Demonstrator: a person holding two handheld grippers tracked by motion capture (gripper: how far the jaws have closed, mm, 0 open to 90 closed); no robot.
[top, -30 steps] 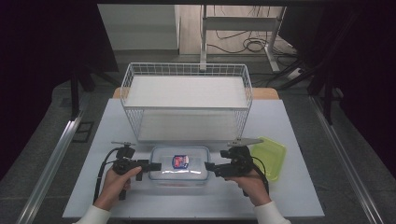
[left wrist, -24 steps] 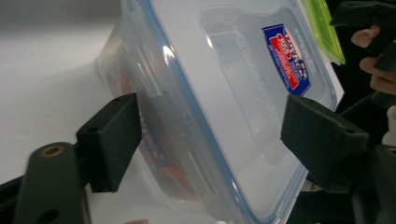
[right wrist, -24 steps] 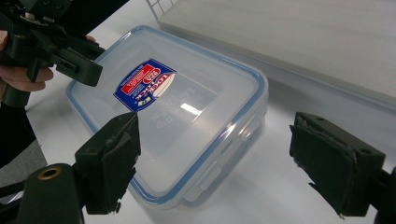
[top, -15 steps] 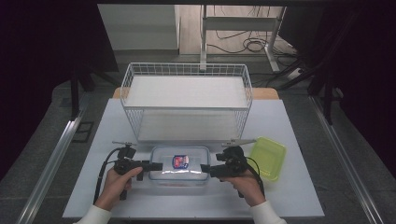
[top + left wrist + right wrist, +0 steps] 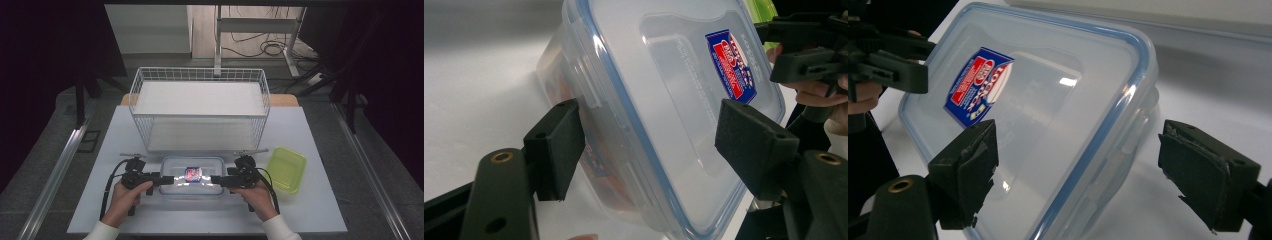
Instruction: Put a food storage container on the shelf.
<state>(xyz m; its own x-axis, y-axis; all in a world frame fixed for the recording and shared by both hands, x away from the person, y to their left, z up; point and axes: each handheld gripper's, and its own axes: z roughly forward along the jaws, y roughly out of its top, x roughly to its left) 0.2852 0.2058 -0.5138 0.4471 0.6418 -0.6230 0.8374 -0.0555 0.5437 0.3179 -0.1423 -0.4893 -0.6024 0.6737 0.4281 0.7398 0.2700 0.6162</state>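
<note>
Pale surface (image 5: 320, 210), dark room behind, white wire basket (image 5: 200, 107) at the far side. Clear lidded container (image 5: 192, 175) sat between the two tools: left hand-held gripper (image 5: 167, 180) and right hand-held gripper (image 5: 216, 181) both spread wide, straddling opposite ends, clamping nothing. Likely light, rigid, slick plastic; grip the side latches or rim. Contents blurred, reddish, unidentifiable. Green lid (image 5: 286, 169) lay beyond the right one.
</note>
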